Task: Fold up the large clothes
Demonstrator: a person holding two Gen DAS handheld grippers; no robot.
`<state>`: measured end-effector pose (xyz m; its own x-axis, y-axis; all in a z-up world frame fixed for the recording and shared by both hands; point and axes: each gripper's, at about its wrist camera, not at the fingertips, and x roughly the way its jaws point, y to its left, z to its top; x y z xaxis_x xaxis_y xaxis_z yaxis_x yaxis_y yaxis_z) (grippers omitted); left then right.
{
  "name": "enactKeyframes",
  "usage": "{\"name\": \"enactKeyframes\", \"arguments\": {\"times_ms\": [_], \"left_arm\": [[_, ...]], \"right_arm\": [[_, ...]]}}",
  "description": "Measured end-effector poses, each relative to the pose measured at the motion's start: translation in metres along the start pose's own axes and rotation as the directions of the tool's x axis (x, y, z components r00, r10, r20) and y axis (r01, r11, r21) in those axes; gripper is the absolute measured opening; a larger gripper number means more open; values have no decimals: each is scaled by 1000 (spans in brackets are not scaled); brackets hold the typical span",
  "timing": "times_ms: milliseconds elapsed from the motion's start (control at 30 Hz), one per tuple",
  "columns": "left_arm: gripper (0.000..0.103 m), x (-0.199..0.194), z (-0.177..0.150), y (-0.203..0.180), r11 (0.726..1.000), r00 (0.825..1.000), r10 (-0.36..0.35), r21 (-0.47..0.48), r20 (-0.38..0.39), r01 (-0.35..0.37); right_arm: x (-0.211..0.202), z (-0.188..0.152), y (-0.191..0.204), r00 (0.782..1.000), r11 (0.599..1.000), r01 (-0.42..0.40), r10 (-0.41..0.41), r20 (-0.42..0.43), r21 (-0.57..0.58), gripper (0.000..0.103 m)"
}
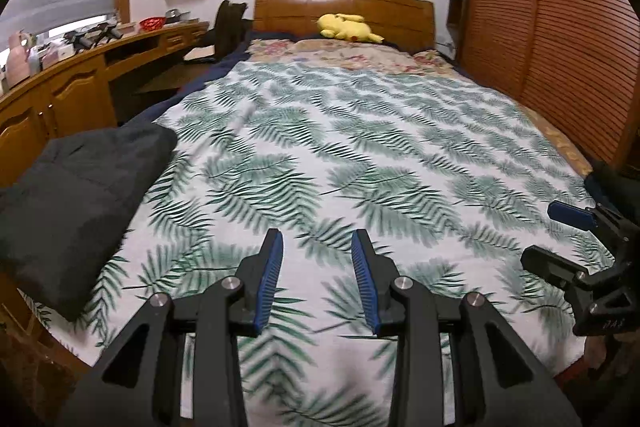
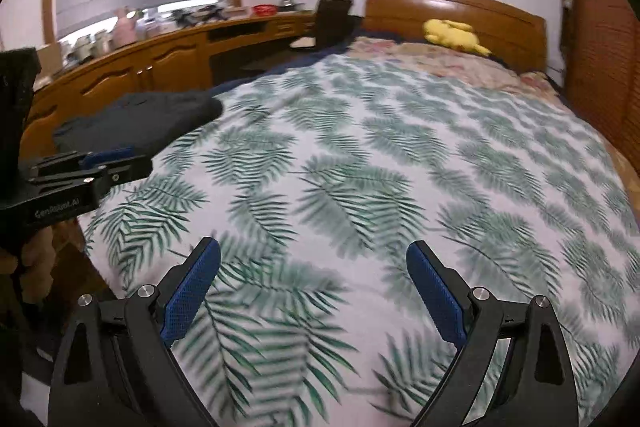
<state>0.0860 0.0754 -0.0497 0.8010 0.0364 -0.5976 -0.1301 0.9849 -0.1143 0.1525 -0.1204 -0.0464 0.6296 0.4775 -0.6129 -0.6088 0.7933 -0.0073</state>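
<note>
A dark grey garment (image 1: 76, 203) lies folded in a thick stack at the left edge of the bed; it also shows in the right wrist view (image 2: 144, 119). My left gripper (image 1: 317, 239) is open and empty, held above the leaf-print sheet (image 1: 360, 155), to the right of the garment. My right gripper (image 2: 313, 253) is wide open and empty over the sheet's near part (image 2: 380, 167). The right gripper shows at the right edge of the left wrist view (image 1: 560, 235), and the left gripper at the left edge of the right wrist view (image 2: 108, 163).
A yellow plush toy (image 1: 348, 27) lies by the wooden headboard (image 1: 344, 3). A wooden desk with cabinets (image 1: 60, 87) runs along the bed's left side. A slatted wardrobe (image 1: 552, 27) stands on the right. A dark bag (image 1: 230, 27) is near the head of the bed.
</note>
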Motion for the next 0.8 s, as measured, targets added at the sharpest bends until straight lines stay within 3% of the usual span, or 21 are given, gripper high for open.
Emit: {"name": "enactKeyframes", "arguments": {"times_ms": [467,600,800], "left_arm": [[35,-70,22,-78,997,994,-64,59,85,59],[35,-94,36,-92,995,989,-70,85,130,59],[35,-130,54,-101,993,977,-70,106,200,50]], "right_arm": [[-112,-18,-60,984,978,128,-146,103,168,96],[-143,-11,-65,972,972,143,-173,157,186,98],[-193,6,-64,937,961,185,-235,260,205,98]]}}
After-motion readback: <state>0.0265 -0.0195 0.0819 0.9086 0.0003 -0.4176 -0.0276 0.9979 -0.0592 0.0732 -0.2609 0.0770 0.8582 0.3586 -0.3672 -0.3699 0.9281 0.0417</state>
